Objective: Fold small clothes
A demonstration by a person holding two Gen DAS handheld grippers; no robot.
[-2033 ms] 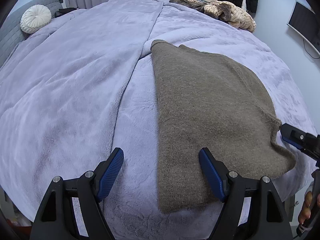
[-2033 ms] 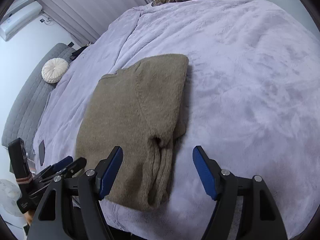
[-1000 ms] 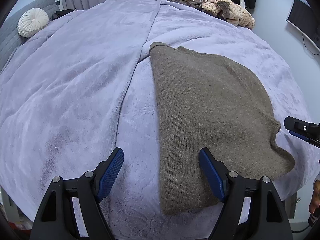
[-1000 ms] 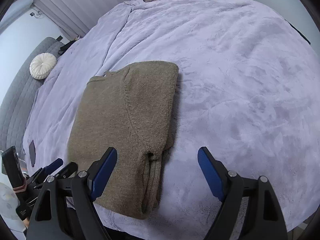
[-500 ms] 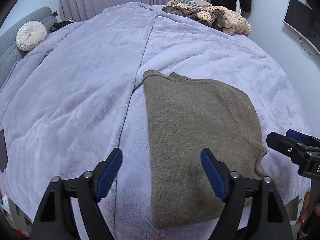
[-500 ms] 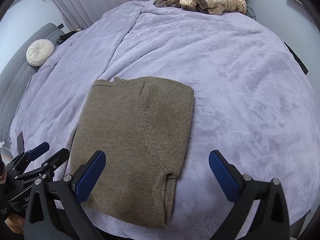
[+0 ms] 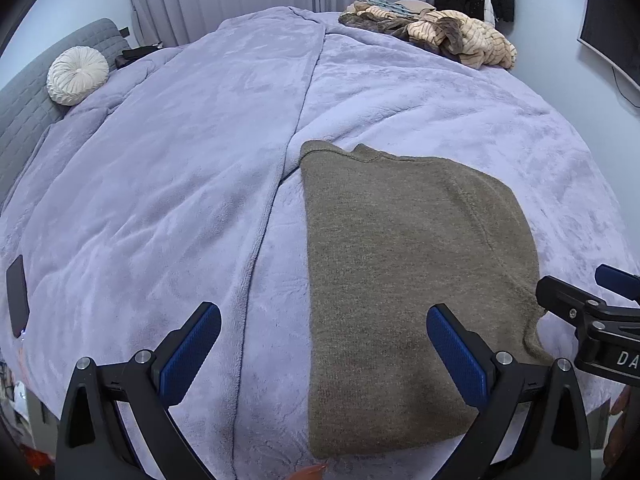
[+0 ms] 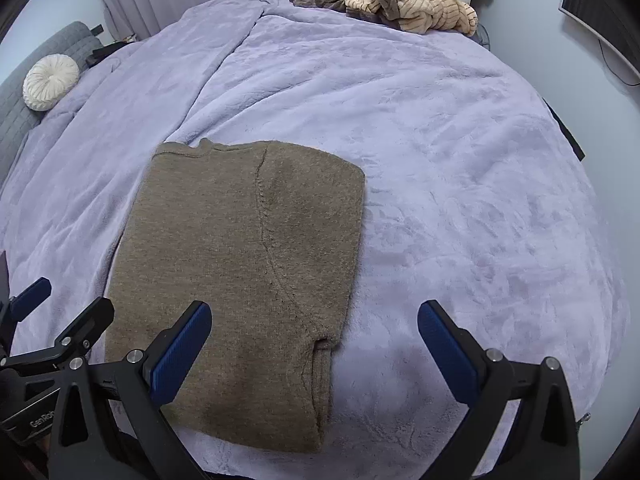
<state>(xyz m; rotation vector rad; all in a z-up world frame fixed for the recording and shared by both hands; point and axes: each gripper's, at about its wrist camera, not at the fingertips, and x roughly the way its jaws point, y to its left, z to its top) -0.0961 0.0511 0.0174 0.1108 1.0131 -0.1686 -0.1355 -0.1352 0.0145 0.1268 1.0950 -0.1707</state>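
A brown-olive knitted sweater (image 7: 404,264) (image 8: 240,272) is laid flat, folded into a rough rectangle, on a lilac plush blanket (image 7: 168,184) covering a bed. Its neckline edge is turned towards the far side, a curved sleeve seam is seen across the top layer, and a ribbed cuff is tucked along the near right edge.
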